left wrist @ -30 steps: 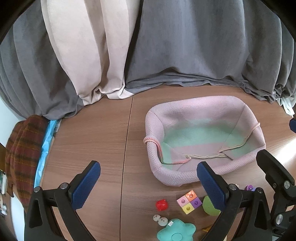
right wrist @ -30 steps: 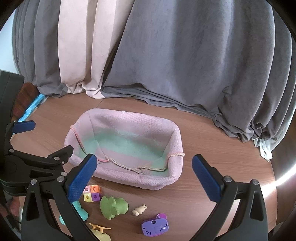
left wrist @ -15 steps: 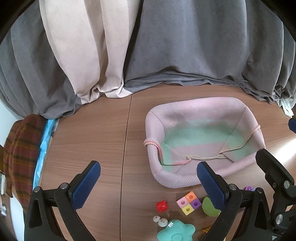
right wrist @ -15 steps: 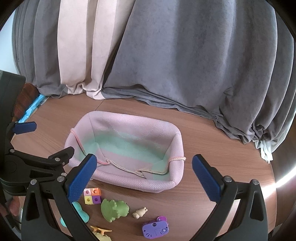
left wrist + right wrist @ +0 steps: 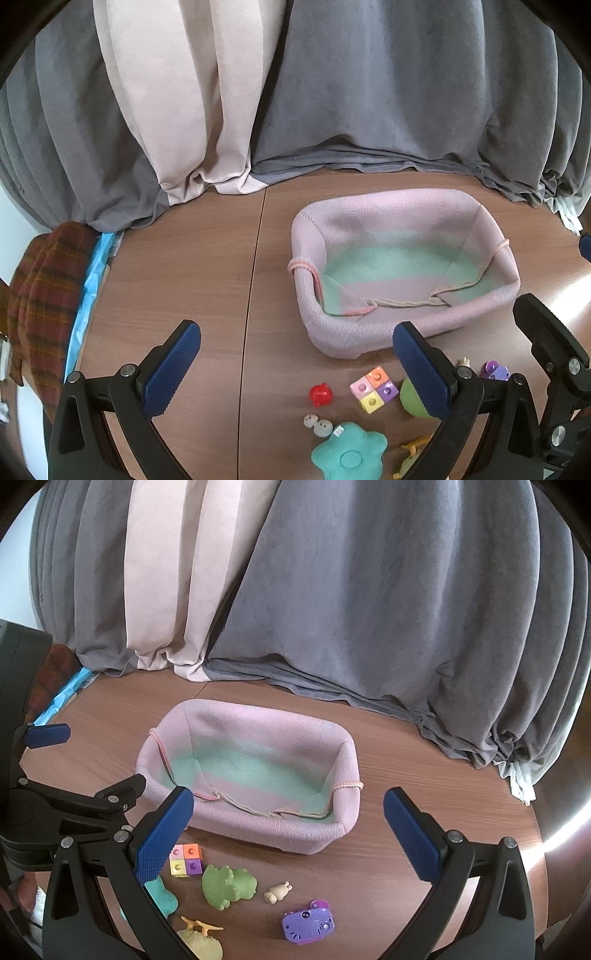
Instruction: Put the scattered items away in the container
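Grey curtains point(image 5: 388, 602) hang across the whole back, pooling onto the brown wood-grain surface point(image 5: 192, 280), with a pale beige curtain panel point(image 5: 184, 96) between them. Bright daylight glares off the surface's right edge. A plaid rust-red cloth point(image 5: 40, 291) sits at far left.

Your basket point(image 5: 255, 823) sits mid-table point(image 5: 424, 753), curtains point(image 5: 369, 609) behind it; the block point(image 5: 185, 860), dinosaur point(image 5: 229, 886) and camera toy point(image 5: 308, 926) lie nearer you.

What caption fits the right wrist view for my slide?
Open right gripper above small toys, among them a green toy and purple toy, beside an empty pink basket.
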Motion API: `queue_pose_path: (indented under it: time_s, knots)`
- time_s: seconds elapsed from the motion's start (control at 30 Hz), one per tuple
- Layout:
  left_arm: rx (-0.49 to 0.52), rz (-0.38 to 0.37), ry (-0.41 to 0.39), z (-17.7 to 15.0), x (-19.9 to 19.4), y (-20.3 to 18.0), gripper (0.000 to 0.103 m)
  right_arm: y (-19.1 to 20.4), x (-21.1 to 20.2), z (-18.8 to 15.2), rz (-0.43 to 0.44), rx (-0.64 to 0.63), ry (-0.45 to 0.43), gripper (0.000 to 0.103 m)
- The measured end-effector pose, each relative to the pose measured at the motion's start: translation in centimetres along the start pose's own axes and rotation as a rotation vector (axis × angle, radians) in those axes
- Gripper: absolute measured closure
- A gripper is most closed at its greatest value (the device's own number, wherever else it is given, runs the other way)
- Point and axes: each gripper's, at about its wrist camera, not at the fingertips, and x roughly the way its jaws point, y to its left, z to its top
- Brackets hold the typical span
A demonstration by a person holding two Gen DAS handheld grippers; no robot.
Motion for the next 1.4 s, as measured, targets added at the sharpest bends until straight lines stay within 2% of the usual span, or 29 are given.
queue_pose_path:
  time_s: [0.33, 0.5, 0.73, 0.83, 1.4]
  knots:
    - [-0.008, -0.004, -0.039, -2.1, -1.9, 0.2, 0.000, 0.4, -2.2, -1.6, 0.000, 0.002, -0.028, 0.001]
    - [-0.020, -0.035, -0.060, -3.2, -2.5, 0.4, 0.000, 0.3, -2.7, -2.5, 0.044, 0.022, -0.028, 0.001]
    - [-0.032, -0.039, -0.075, -4.7, -2.6, 0.2, 0.001, 1.0, -3.6, -3.7, 0.005, -0.007, -0.064, 0.001]
    - [-0.039, -0.043, -0.081, -5.4, -2.6, 0.1, 0.001, 1.1, -4.0, -4.4, 0.015, -0.005, -0.083, 0.001]
    - [-0.043, -0.023, -0.078, -9.0, -2.1, -0.5, 0.001, 0.1, -4.6, -7.2, 0.000, 0.031, -0.084, 0.001]
